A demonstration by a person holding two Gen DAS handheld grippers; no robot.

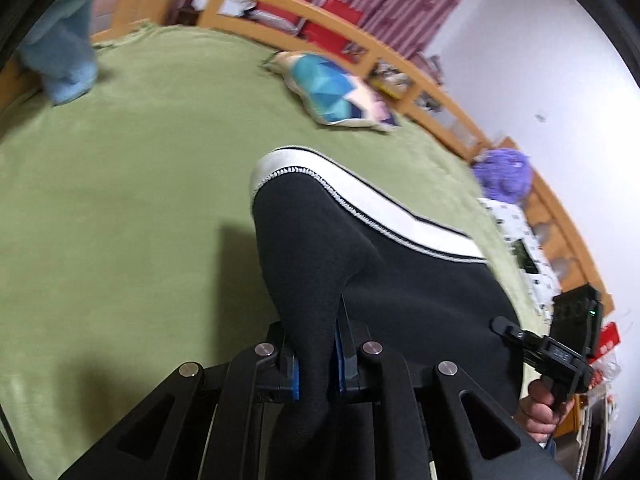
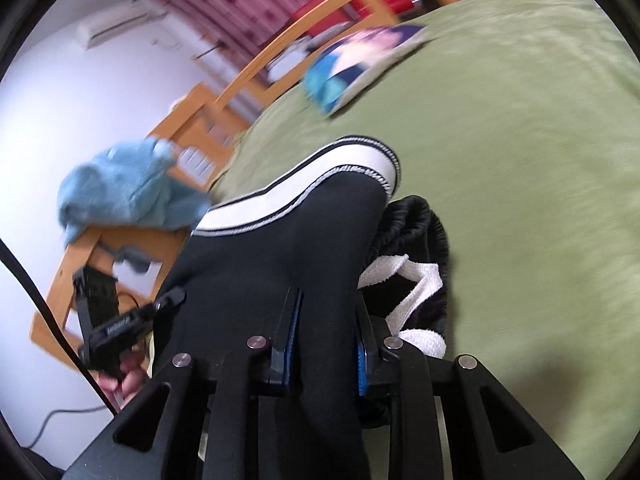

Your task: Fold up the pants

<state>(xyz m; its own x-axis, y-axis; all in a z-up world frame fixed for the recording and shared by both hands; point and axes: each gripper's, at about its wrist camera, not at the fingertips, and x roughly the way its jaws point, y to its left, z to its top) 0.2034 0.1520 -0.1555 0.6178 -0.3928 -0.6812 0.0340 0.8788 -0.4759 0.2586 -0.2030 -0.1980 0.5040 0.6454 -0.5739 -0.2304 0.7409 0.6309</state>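
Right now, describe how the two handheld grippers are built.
Left gripper and right gripper: matte black, angular linkage arms with triangular cutouts, round silver pivot pins, blue pads inside black fingers. The other view shows each on a black pistol-style handle.

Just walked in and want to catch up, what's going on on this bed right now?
A person is folding black pants with a white side stripe on a bed with a green blanket. The left hand-held gripper and the right hand-held gripper are each clamped on a pinch of the black fabric, with the fabric raised off the blanket. The drawstring waistband lies bunched beside the right one. A patterned pillow lies further back.
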